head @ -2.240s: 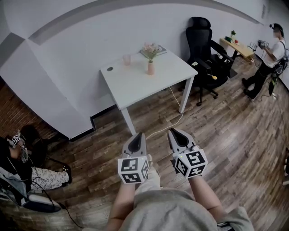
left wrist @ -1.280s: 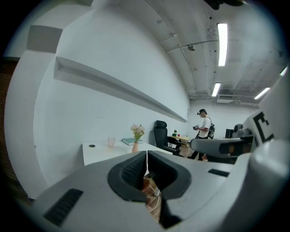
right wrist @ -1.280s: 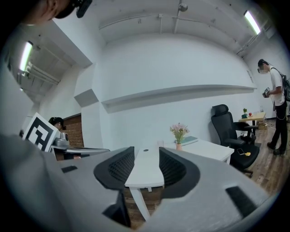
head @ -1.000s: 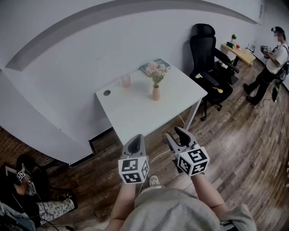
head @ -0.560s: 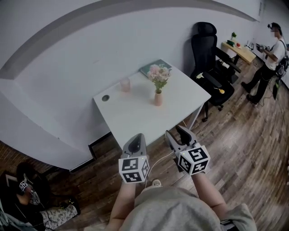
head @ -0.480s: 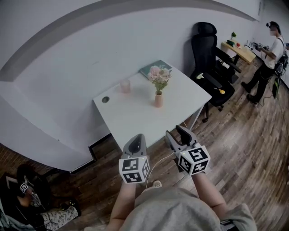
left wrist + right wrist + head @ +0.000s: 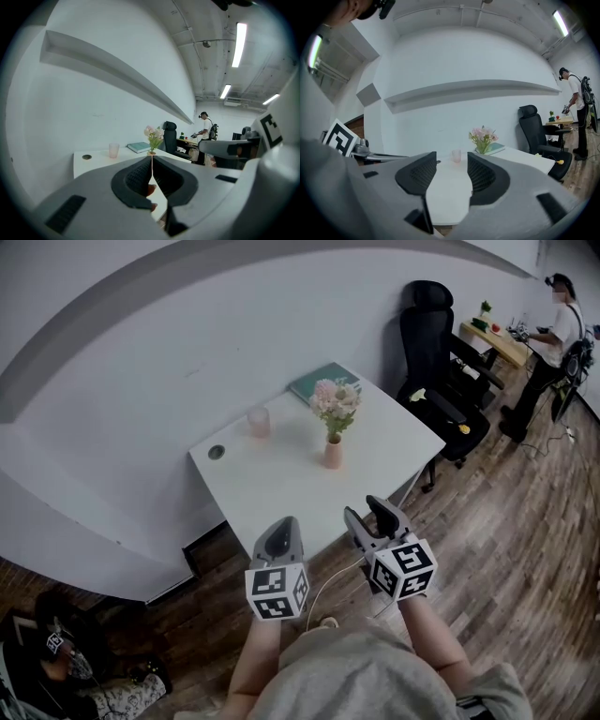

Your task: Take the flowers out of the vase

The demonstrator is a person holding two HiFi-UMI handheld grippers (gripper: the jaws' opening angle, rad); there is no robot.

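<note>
No text, label, brand or number can be read.

We noted a smooth, matt white table top [image 7: 272,488], a floor [image 7: 525,521] of grained wood planks with a dull sheen, a matt pink vase [image 7: 333,455], and a right gripper [image 7: 451,158] of matt grey plastic with ribbed black pads [image 7: 423,174].
</note>
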